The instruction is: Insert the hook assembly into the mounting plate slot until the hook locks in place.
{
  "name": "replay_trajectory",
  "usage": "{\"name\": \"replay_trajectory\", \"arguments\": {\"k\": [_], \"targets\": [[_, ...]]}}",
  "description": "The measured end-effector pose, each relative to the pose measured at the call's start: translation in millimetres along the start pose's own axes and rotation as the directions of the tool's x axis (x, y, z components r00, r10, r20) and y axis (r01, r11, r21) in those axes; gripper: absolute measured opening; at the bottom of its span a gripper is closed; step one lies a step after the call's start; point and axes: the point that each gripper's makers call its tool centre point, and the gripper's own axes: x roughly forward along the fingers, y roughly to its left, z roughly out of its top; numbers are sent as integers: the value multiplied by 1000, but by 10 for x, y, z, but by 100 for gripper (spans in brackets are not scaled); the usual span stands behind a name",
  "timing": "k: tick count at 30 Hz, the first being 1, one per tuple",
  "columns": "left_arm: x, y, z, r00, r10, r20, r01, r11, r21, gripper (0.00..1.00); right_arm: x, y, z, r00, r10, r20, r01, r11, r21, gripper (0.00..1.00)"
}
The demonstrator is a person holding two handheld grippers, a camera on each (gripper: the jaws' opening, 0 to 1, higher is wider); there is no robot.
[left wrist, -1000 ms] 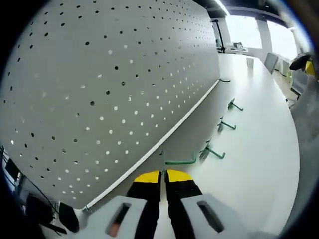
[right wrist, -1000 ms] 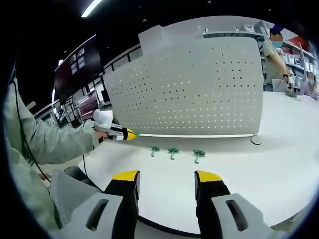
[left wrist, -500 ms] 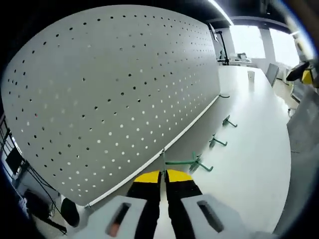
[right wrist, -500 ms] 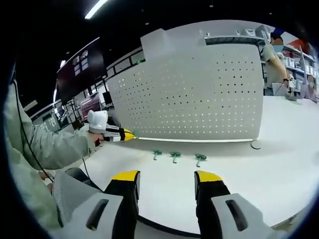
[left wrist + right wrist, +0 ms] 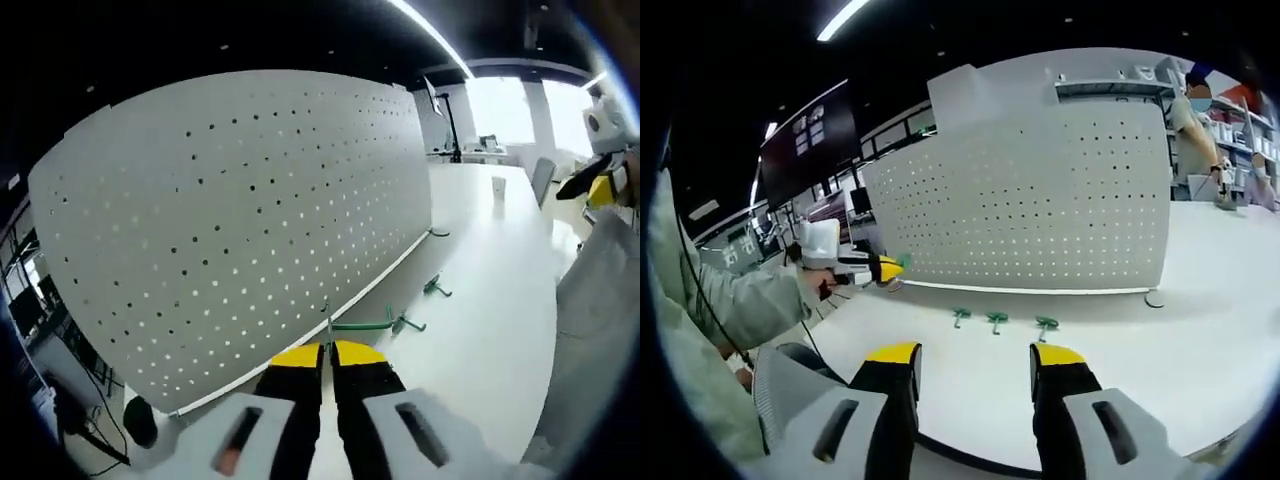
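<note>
The left gripper [image 5: 328,352] had its yellow-tipped jaws pressed together, pinching a green hook [image 5: 362,324] right at the tips. That hook's long shank ran sideways across the left gripper view, out to the right of the jaws, lying roughly along the foot of the pegboard [image 5: 240,210] and held up off the table [image 5: 500,290]. Its thin upright end stood just above the jaw tips, close to the pegboard's bottom edge; whether it touched the board could not be told.

The pegboard stood upright on the white table, and two more green hooks lay on the tabletop in front of it, one [image 5: 408,324] just past the held hook's far end and another [image 5: 435,288] farther along the board.

In the right gripper view, the right gripper [image 5: 974,355] was spread wide, jaws well apart, holding nothing and hanging above the table [image 5: 1160,350]. Beyond it, three green hooks [image 5: 997,320] lay in a row before the pegboard [image 5: 1040,200], and the left gripper [image 5: 892,267] was out by the board's left end, held by a sleeved arm [image 5: 735,310].
</note>
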Motion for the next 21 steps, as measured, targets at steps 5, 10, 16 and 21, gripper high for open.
{"name": "replay_trajectory", "arguments": {"k": [5, 10, 16, 21], "targets": [[-166, -80, 243, 997, 4, 72, -2, 1000, -21, 3, -13, 35, 17, 1000, 5, 7, -5, 1000, -4, 42], [-290, -108, 425, 992, 7, 127, 1, 998, -67, 3, -18, 75, 30, 1000, 12, 16, -12, 1000, -3, 41], [-442, -139, 604, 985, 12, 173, 5, 995, -96, 3, -27, 125, 70, 999, 21, 26, -21, 1000, -11, 41], [-533, -174, 712, 979, 13, 205, 9, 994, -105, 3, -27, 157, 120, 999, 27, 38, -27, 1000, -13, 40]]}}
